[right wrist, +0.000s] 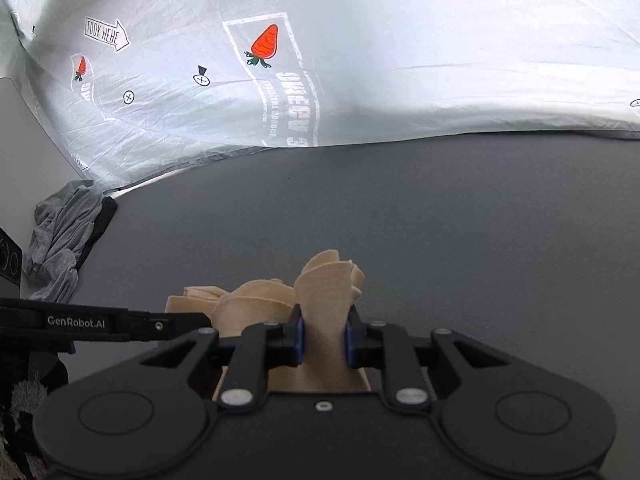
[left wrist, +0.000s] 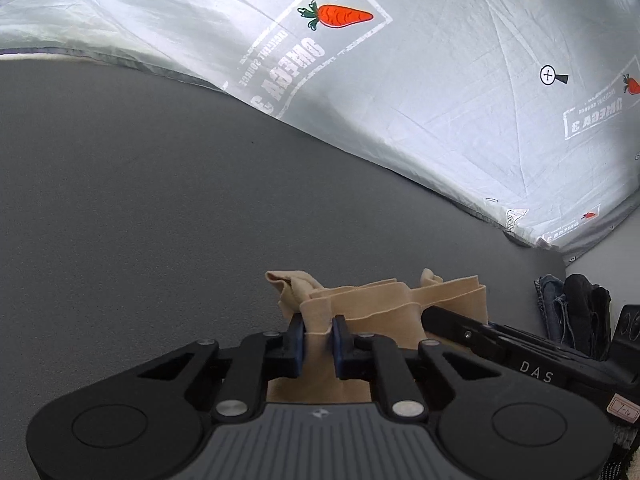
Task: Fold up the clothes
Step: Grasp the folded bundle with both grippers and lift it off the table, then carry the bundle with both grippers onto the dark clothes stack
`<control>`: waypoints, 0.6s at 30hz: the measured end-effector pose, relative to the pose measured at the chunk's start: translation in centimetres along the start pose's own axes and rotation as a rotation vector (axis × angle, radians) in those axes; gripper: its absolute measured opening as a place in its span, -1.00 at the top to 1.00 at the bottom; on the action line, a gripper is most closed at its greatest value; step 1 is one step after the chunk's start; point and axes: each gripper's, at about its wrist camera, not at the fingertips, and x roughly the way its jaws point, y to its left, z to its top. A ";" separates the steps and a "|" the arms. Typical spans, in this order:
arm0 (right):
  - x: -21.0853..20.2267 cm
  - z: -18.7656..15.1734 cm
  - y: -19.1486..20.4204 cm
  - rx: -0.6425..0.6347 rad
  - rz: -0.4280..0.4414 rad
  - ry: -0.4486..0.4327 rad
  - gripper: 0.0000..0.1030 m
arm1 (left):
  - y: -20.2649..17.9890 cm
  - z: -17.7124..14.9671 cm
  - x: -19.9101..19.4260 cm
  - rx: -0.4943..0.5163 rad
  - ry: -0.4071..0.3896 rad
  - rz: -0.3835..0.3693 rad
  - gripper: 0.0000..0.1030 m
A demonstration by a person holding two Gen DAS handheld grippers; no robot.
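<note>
The left tool [left wrist: 318, 334] pinches a bunched edge of the beige garment [left wrist: 384, 300] between its blue pads, and the right tool [right wrist: 323, 334] pinches another fold of it. The garment hangs between both tools, just above the dark grey worktop [left wrist: 160, 200]. Ahead lies a carrot-printed sheet [right wrist: 360, 60]; a grey cloth [right wrist: 60, 240] sits far left of the right tool.

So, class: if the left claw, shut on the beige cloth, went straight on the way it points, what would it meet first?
Past the beige garment in the left claw, bare grey table lies ahead, then the carrot-print sheet at the table's far edge. The way looks free until there, though depth is uncertain.
</note>
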 end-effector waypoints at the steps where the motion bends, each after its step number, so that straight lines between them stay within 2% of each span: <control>1: -1.4 -0.2 0.6 0.001 -0.028 -0.032 0.63 | -1.0 -0.2 -1.2 0.012 -0.016 -0.016 0.72; 4: -6.5 -1.2 3.0 -0.054 -0.114 -0.142 0.63 | -4.1 -0.9 -4.9 0.049 -0.064 -0.065 0.72; 8: -13.7 -2.9 5.7 -0.093 -0.196 -0.271 0.63 | -8.8 -3.1 -9.5 0.146 -0.131 -0.108 0.72; 15: -24.0 -5.0 4.2 0.015 -0.234 -0.428 0.63 | -15.9 -5.7 -13.8 0.239 -0.189 -0.199 0.73; 18: -27.7 -5.4 3.0 0.048 -0.262 -0.484 0.63 | -19.5 -6.8 -14.5 0.279 -0.189 -0.245 0.73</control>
